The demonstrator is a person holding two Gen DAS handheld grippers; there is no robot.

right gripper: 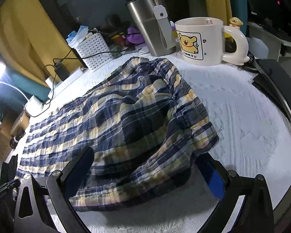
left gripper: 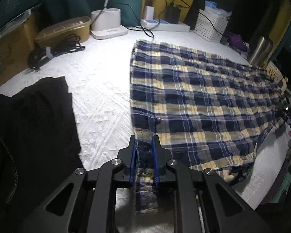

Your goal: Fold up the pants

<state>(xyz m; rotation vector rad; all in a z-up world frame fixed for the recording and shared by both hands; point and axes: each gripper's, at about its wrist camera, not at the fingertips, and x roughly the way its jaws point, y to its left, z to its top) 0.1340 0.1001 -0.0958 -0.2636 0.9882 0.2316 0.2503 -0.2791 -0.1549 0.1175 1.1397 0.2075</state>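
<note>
Left wrist view: I am seeing my left gripper (left gripper: 144, 145) pinching a hem corner of the plaid pants (left gripper: 194, 97), its blue pads closed on the fabric. The pants are lying spread across the white textured table cover (left gripper: 99, 89), with a black garment (left gripper: 35, 120) lying apart to the left. At the back, a white perforated basket (left gripper: 210, 28) is holding blue and white packets, and a tan lidded box (left gripper: 65, 30) is sitting shut, its contents hidden. On the right wrist view, my right gripper (right gripper: 145, 169) is standing with fingers wide apart around the bunched waistband end. A steel tumbler (right gripper: 151, 23) and a bear-printed mug (right gripper: 200, 40) are standing behind; I cannot tell what they hold.
</note>
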